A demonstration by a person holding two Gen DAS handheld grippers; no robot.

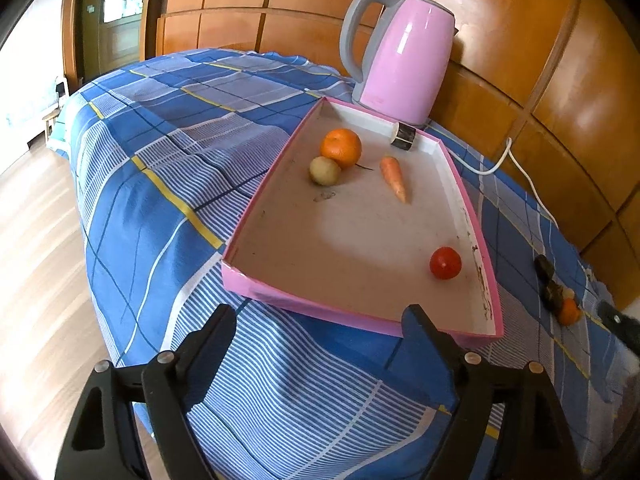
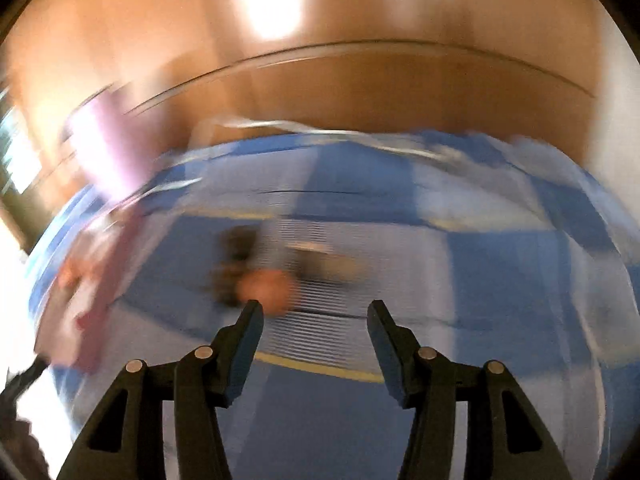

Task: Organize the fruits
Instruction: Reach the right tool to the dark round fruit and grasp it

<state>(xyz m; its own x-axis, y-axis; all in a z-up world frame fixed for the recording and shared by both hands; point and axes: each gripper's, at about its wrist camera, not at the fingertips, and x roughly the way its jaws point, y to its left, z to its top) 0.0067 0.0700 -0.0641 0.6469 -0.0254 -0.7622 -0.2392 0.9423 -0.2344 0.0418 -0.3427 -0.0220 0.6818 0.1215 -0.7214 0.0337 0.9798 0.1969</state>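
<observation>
Nearest, the left gripper [image 1: 320,320] hangs over the blue checked cloth [image 1: 168,184] just short of the pink tray [image 1: 256,286], its jaws spread wide with nothing between them. Across the table, the right gripper [image 2: 315,314] also stands parted and empty, and its whole view is smeared by motion blur.

Inside the tray, from near to far, lie 1 red tomato [image 1: 445,263] close to the right wall, 1 carrot [image 1: 394,178], 1 small yellowish fruit [image 1: 324,170] touching 1 orange [image 1: 341,149], and a dark-banded cylinder [image 1: 402,136] against the far wall. The carrot's long axis runs from far-left to near-right, with its thin tip pointing toward the near-right wall and its blunt end toward the far wall.

Outside the tray, to the right on the cloth, a second orange fruit [image 1: 569,311] sits beside dark, unidentified items [image 1: 549,284]. A pink kettle [image 1: 394,56] stands behind the tray.

Likely hazards: the round fruits could roll if the tray is nudged; a grasp attempted by the right gripper amid such blur could miss or knock the loose fruit; the kettle's white cord [image 1: 516,168] trails near the tray's far corner and could snag.
</observation>
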